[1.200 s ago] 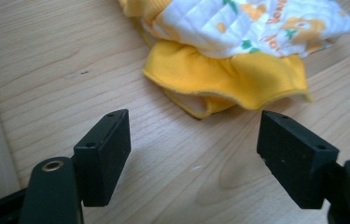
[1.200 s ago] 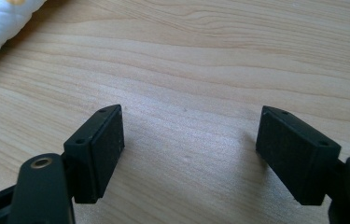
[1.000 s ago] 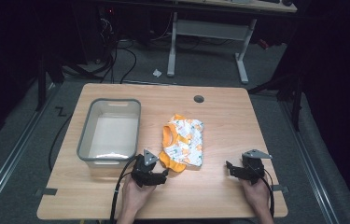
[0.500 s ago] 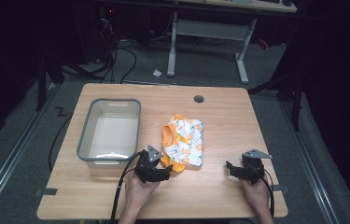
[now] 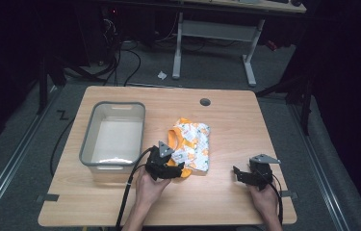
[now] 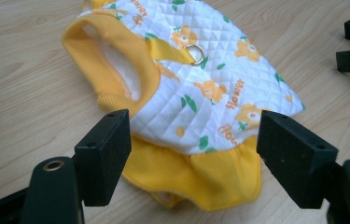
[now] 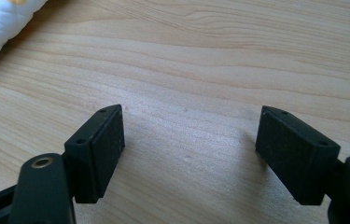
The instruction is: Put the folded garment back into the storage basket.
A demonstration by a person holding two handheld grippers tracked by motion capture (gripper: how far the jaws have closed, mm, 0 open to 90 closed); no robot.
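**Open tongs at a quilted pet vest**

My left gripper gapes wide, gripping nothing, its blocky black jaws flanking the yellow frilled hem of the small quilted white flower-print vest lying mid-table. At three o'clock, my right gripper hovers equally wide over bare woodgrain table. At nine o'clock sits a grey plastic rectangular tub.

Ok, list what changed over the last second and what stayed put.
The left gripper moved forward and rightward up to the near yellow hem of the small garment; its jaws are open around the hem, nothing gripped. The right gripper, open over bare table, the garment and the grey bin stayed where they were.
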